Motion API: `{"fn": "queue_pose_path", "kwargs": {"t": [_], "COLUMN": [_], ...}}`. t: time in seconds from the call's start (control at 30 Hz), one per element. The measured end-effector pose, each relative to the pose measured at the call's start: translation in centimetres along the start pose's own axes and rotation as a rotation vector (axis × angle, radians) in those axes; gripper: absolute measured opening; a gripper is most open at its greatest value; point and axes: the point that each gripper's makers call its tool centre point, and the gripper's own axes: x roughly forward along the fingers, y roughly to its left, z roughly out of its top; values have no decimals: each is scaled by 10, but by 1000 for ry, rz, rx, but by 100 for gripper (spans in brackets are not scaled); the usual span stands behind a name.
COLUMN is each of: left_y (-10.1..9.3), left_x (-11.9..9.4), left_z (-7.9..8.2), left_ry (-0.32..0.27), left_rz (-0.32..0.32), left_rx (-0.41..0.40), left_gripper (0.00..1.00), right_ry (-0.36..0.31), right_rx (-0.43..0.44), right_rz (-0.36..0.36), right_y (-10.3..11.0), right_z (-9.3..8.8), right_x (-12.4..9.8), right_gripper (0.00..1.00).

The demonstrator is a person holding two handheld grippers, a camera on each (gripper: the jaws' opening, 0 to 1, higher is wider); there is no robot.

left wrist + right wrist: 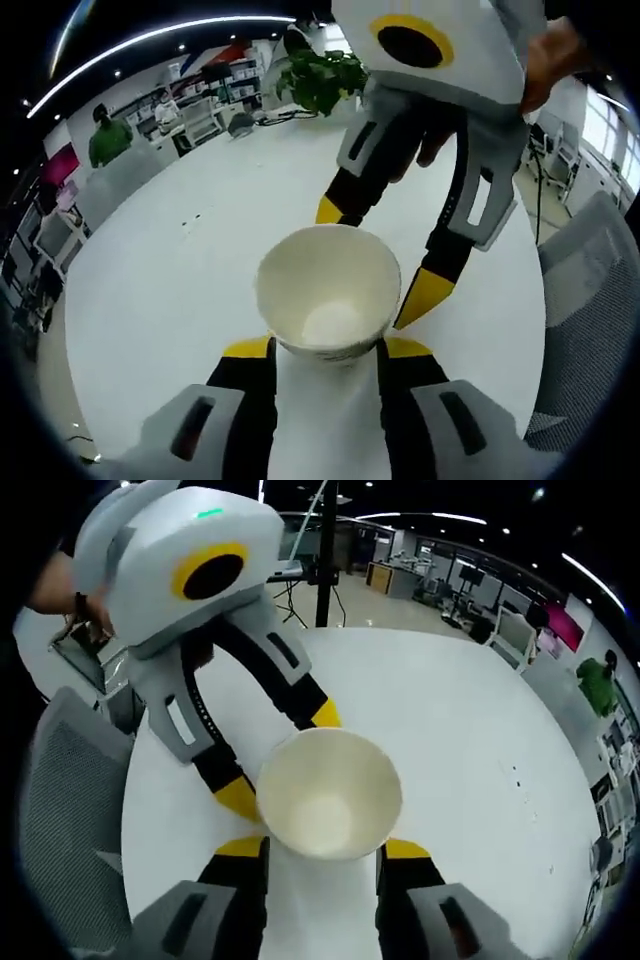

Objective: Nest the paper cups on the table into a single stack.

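One white paper cup (pixel 328 290) stands mouth-up over the white round table (pixel 170 290), empty inside, with a faint print near its base. My left gripper (pixel 327 347) has its yellow-tipped jaws against the cup's lower sides. My right gripper (pixel 376 252) comes in from the far side, its two tips flanking the same cup. In the right gripper view the cup (pixel 328 792) sits between my right gripper (pixel 322 848) jaws, and the left gripper (pixel 280 755) reaches in from the upper left around it. I cannot tell whether one cup or a nested stack is held.
A grey mesh chair (pixel 590 300) stands at the table's edge, seen also as the chair (pixel 60 810). A potted plant (pixel 320 75) sits at the table's far side. A dark tripod pole (pixel 327 550) rises beyond the table. A hand (pixel 550 55) holds the right gripper.
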Motion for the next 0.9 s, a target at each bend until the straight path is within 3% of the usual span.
{"fn": "queue_pose_path", "kwargs": {"t": [0.13, 0.37, 0.9], "left_y": [8, 11, -26], "left_x": [-9, -34, -72], "left_z": [-5, -22, -65], "left_ry": [-42, -97, -102], "left_rz": [56, 135, 191], "left_rx": [-126, -227, -349], "left_gripper": [46, 49, 52], "right_ry": [-66, -110, -217], "right_rx": [102, 205, 439], "right_rz": [-23, -56, -111], "right_y": [6, 9, 25], "right_z": [1, -15, -37], "right_x": [3, -4, -32], "right_gripper": [49, 52, 57]}}
